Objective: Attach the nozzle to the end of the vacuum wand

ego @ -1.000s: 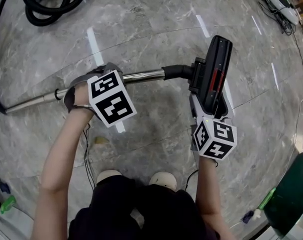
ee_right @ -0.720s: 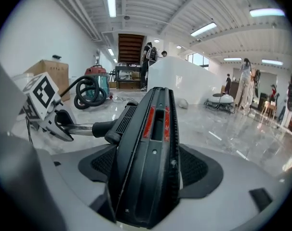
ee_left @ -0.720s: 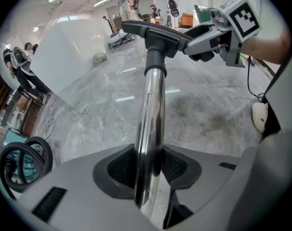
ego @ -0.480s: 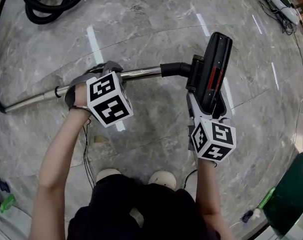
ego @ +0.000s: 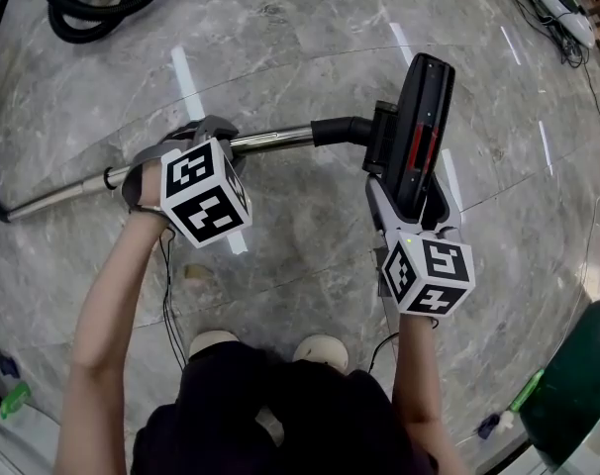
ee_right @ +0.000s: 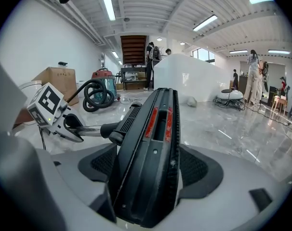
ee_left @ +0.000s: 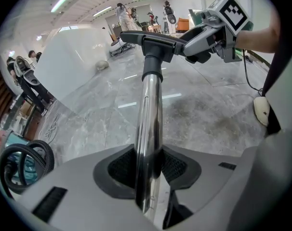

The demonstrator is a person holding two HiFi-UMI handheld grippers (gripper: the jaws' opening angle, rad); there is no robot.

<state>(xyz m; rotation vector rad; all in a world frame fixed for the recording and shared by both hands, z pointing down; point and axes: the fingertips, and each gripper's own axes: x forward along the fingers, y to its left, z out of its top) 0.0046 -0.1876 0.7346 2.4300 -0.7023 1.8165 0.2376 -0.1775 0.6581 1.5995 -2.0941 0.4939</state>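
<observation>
- Grip first: the left gripper (ee_left: 148, 163) is pinched on the metal wand (ee_left: 149, 109), with a pad on either side of the tube. The right gripper (ee_right: 151, 174) is clamped across the black nozzle (ee_right: 154, 129) near its rear end. Neither pair of jaws is slack, which suits a push fit.
- In the head view the nozzle sits at about 1 o'clock, held off the floor (ego: 310, 255), with its long body pointing toward 12. Its neck (ego: 342, 129) sticks out toward 9 o'clock and meets the end of the wand there.
- Neck and tube look joined already, though how deep the tube sits cannot be told. I judge the step in hand to be seating that joint fully.
- Line the neck and tube up straight before pressing; a skewed push would probably jam or scrape the sleeve.
- Push the hands toward each other along the tube, with the left bracing and the right driving from 3 toward 9 o'clock.
- The right jaws grip well away from the neck, so a hard shove may swivel the head. A small twist while pressing should help.
- The hose (ego: 92, 13) coiled at 11 o'clock lies well apart, so nothing crowds the join.
</observation>
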